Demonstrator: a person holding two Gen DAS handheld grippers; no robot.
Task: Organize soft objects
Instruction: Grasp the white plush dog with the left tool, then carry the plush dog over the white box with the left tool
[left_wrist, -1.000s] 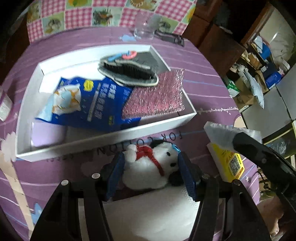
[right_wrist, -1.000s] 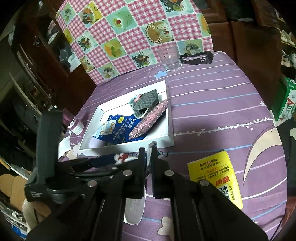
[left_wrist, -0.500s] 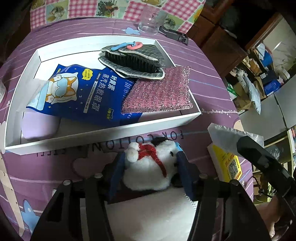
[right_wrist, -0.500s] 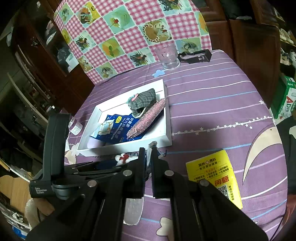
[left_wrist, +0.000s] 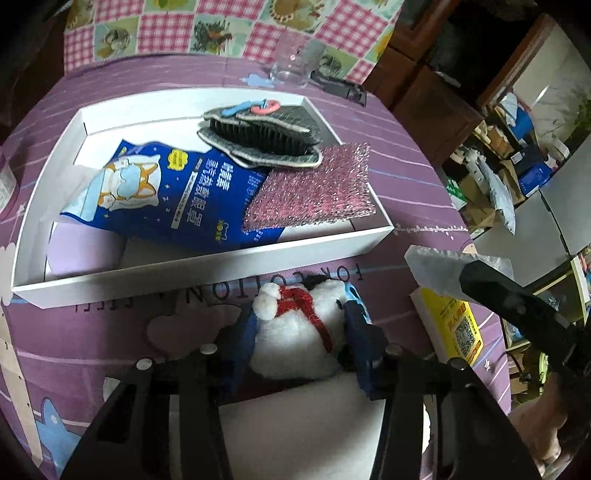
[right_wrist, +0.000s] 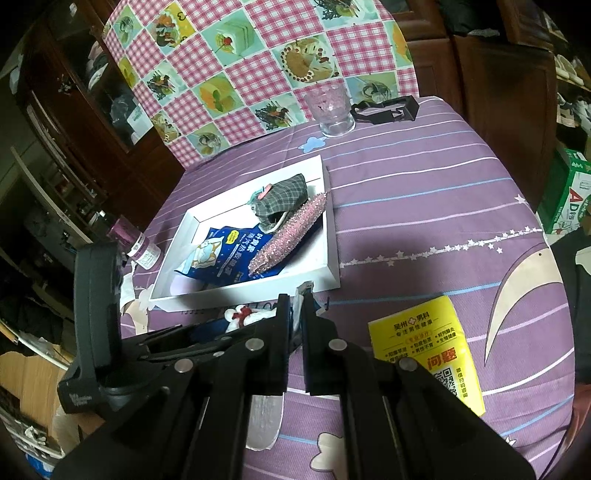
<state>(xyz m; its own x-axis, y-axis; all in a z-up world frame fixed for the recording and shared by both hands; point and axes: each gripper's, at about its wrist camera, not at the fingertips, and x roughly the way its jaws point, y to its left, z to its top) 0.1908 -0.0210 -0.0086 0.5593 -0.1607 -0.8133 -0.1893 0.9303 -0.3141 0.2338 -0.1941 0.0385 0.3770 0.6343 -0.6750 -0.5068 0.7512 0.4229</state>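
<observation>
The left gripper (left_wrist: 301, 325) is closing its blue-padded jaws on a small white plush toy with a red scarf (left_wrist: 295, 332), which sits on the purple striped tablecloth (right_wrist: 424, 206) just in front of the shallow white tray (left_wrist: 207, 266); the pads already touch its sides. Inside the tray lie a blue printed packet (left_wrist: 177, 195), a sparkly pink scouring pad (left_wrist: 314, 195) and a grey checked slipper (left_wrist: 266, 136). The right gripper (right_wrist: 294, 295) has its jaws nearly together, pinching a thin crinkled clear plastic wrapper (left_wrist: 436, 269) near a yellow printed packet (right_wrist: 428, 347).
</observation>
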